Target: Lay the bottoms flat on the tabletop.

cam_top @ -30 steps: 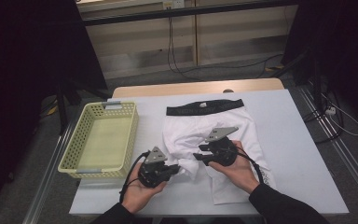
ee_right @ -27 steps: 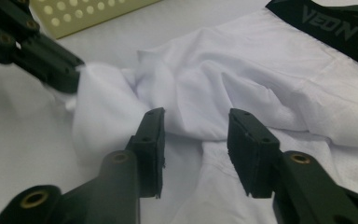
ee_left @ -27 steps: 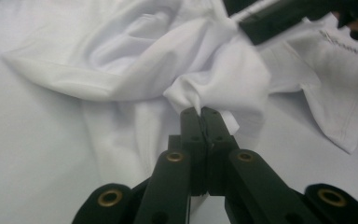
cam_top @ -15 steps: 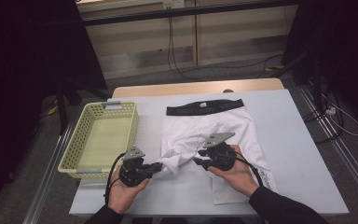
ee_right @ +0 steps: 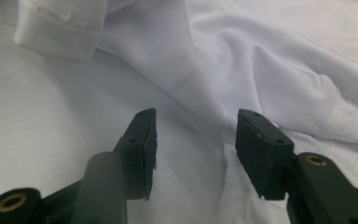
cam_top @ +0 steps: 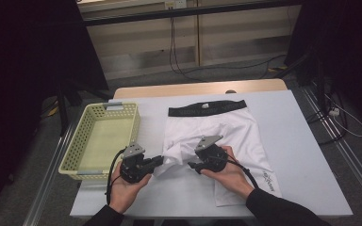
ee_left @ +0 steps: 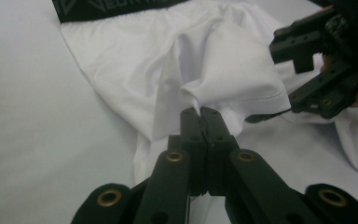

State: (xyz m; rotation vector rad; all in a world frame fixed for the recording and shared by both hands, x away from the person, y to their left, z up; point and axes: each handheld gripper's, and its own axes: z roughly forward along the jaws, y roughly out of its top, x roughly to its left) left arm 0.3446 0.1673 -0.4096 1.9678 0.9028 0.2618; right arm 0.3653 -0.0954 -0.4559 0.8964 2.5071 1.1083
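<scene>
Two claws, left claw (ee_left: 204,122) clamped on white shorts (cam_top: 235,132), right claw (ee_right: 196,144) agape, waistband lettering unreadable

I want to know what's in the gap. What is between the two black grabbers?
In the high view, a bunched fold of the white shorts lies between the left gripper and the right gripper.

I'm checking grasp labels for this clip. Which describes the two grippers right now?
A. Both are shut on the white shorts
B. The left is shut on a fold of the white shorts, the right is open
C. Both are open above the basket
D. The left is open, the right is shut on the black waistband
B: the left gripper has its jaws closed with a fold of the white shorts pinched between them, while the right gripper has its jaws spread apart over the cloth.
</scene>
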